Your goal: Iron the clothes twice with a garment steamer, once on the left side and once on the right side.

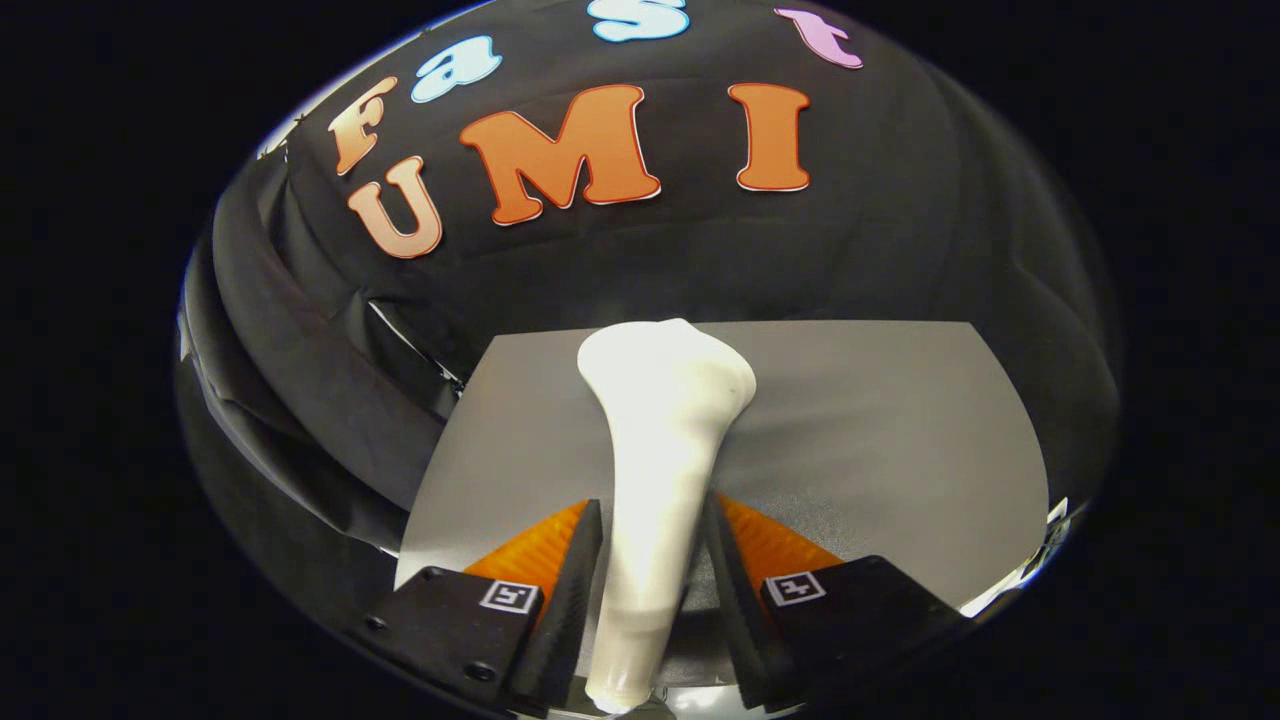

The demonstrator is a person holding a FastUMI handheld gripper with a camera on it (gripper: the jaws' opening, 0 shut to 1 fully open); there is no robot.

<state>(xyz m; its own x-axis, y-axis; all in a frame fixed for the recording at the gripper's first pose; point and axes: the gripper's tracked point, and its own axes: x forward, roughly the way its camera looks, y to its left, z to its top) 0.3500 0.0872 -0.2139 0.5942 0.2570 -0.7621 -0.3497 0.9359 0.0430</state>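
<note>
**Steamer clenched over the grey cloth**

My gripper clenches the white garment steamer by its handle, both fingers pressing. Its head points to 12 o'clock over the grey garment. The handle's lower end is cut off, and the head's face is hidden.

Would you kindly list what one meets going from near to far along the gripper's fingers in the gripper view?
Gripper, its fingers shut on the handle of the white garment steamer → the steamer's wide head just beyond the fingertips → grey garment spread beneath and beyond it → black cloth wall.
</note>
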